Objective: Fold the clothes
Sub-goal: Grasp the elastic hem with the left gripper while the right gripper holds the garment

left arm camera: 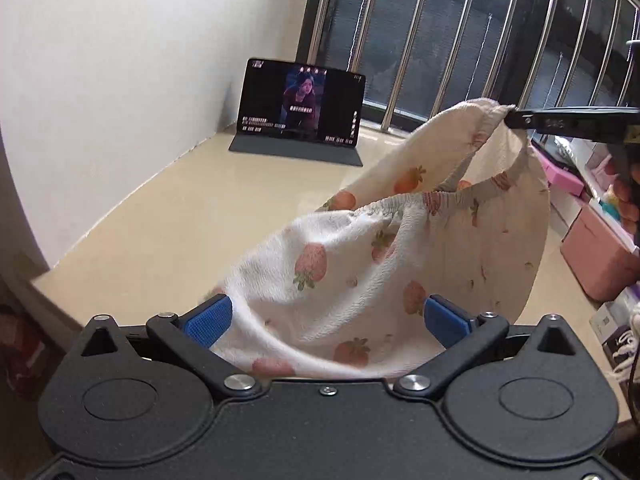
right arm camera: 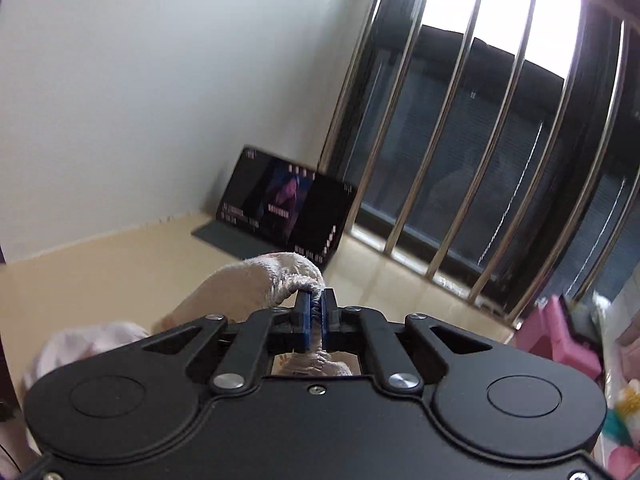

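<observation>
Right tool (right arm camera: 316, 308) clamped on strawberry-print garment (left arm camera: 360, 264) waistband, upper right of frame; left tool (left arm camera: 326, 320) wide open, cloth draped between its pads.

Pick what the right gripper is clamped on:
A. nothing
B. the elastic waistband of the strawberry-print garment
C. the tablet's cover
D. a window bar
B: the right gripper has its blue pads shut on the gathered waistband of the strawberry-print garment, lifting it.
</observation>
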### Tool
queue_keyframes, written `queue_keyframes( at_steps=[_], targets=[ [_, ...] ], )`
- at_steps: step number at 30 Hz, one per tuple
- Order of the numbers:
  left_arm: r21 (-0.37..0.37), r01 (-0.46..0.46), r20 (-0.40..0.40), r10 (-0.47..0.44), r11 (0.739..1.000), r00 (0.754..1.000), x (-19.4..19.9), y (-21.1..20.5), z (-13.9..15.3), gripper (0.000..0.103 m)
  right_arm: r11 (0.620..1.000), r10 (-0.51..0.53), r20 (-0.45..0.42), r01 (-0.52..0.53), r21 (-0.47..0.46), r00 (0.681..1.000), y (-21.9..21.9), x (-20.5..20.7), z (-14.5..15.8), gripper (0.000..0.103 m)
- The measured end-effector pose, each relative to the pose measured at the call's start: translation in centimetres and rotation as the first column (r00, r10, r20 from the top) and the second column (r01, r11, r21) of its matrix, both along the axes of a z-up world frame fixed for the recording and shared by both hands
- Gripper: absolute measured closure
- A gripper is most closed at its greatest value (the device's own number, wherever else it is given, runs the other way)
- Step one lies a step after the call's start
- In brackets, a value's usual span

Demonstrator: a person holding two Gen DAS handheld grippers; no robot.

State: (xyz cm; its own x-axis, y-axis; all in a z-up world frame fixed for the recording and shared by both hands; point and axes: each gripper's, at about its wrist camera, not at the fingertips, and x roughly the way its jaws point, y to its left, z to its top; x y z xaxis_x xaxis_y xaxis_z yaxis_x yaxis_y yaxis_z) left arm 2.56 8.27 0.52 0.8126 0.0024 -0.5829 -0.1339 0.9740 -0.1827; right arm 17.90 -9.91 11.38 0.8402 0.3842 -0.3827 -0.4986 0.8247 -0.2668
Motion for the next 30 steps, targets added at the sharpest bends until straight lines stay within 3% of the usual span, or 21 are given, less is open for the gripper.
queue_keyframes(
  at_steps=[2,5,8,11,14,16,19,24,26,27,29,30],
  targets=[
    [-0.027,0.001,0.039,0.0,1.0,0.999,1.1,-0.4,1.4,0.0,0.999,0.04,0.08,-0.043,0.032,0.996,-0.5,-2.8,2.3,0.098],
    [-0.068,0.012,0.087,-0.006,0.998,0.996,2.0,-1.0,2.8,0.0,0.991,0.101,0.166,-0.115,0.076,0.981,-1.4,-7.5,3.5,0.098],
    [-0.099,0.005,0.096,0.005,0.995,0.995,2.3,-1.4,2.8,0.0,0.972,0.128,0.183,-0.16,0.174,0.975,-3.5,-11.8,3.2,0.098],
    [-0.133,0.031,0.088,-0.02,0.991,0.996,1.8,-1.5,1.8,0.0,0.941,0.163,0.071,-0.176,0.29,0.984,-6.4,-13.8,1.8,0.098],
    [-0.127,0.069,0.047,-0.064,0.989,0.997,2.1,-2.0,0.5,0.0,0.945,0.108,-0.07,-0.081,0.316,0.992,-8.9,-14.9,-2.0,0.097],
    [-0.087,0.144,-0.012,-0.146,0.986,0.989,3.1,-3.3,-0.6,0.0,0.952,0.06,-0.138,-0.015,0.306,0.989,-10.0,-15.7,-4.5,0.097],
    [0.024,0.251,-0.115,-0.246,0.968,0.962,4.8,-6.4,-2.4,0.0,0.929,0.028,-0.246,0.065,0.364,0.969,-11.9,-16.6,-7.3,0.097],
    [0.298,0.379,-0.24,-0.315,0.876,0.918,6.6,-12.3,-5.9,0.003,0.899,-0.046,-0.248,0.148,0.411,0.968,-13.7,-19.4,-9.7,0.095],
    [0.325,0.39,-0.296,-0.299,0.862,0.907,7.4,-13.3,-7.1,0.02,0.893,-0.035,-0.248,0.142,0.427,0.968,-14.2,-19.7,-10.1,0.095],
    [0.323,0.39,-0.323,-0.287,0.862,0.902,7.9,-13.5,-7.6,0.026,0.892,-0.031,-0.247,0.138,0.43,0.969,-14.3,-19.9,-10.3,0.095],
    [0.313,0.379,-0.37,-0.256,0.871,0.893,8.8,-13.4,-8.4,0.051,0.892,-0.019,-0.246,0.128,0.433,0.969,-14.6,-20.2,-10.7,0.095],
    [0.312,0.37,-0.385,-0.24,0.875,0.891,8.9,-13.0,-8.8,0.056,0.893,-0.027,-0.251,0.136,0.428,0.968,-14.6,-20.1,-10.9,0.095]
  ],
)
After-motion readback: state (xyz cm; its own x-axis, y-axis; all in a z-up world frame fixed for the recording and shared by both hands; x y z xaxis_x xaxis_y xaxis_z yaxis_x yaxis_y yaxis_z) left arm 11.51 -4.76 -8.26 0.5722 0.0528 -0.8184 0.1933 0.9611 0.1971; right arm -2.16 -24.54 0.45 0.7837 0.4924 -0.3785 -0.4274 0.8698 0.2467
